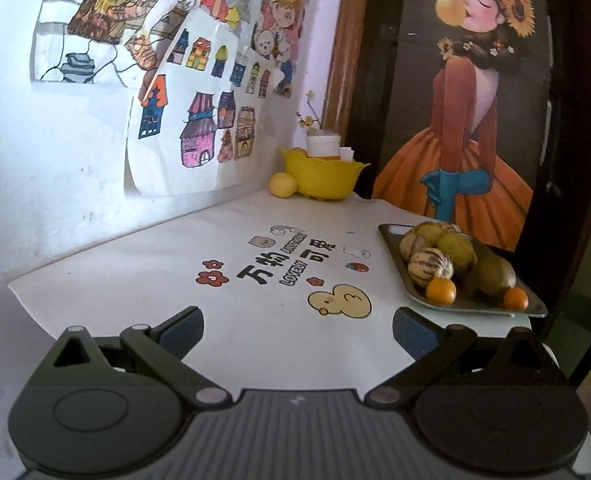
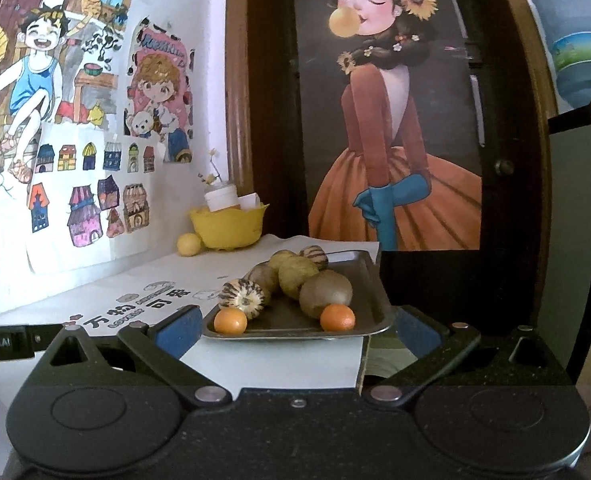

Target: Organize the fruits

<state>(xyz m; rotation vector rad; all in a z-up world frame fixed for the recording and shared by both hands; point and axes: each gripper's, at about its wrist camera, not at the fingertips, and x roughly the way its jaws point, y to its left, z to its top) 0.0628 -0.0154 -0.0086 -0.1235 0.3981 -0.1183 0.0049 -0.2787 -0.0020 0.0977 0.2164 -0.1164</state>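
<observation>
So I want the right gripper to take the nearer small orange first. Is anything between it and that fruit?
Only the metal tray's near rim. The open right gripper faces the tray head-on, and both small oranges sit just behind that lip, so it would likely need to come in over the rim.

Open white mat (image 1: 223, 248) across frame centre; fruit-piled tray (image 1: 395, 236) blocking at right, yellow bowl (image 1: 319, 180) and 1 lemon (image 1: 282, 185) crowding upper centre.

both wrist views face the tray (image 1: 399, 240) (image 2: 371, 280), right nearer.
</observation>
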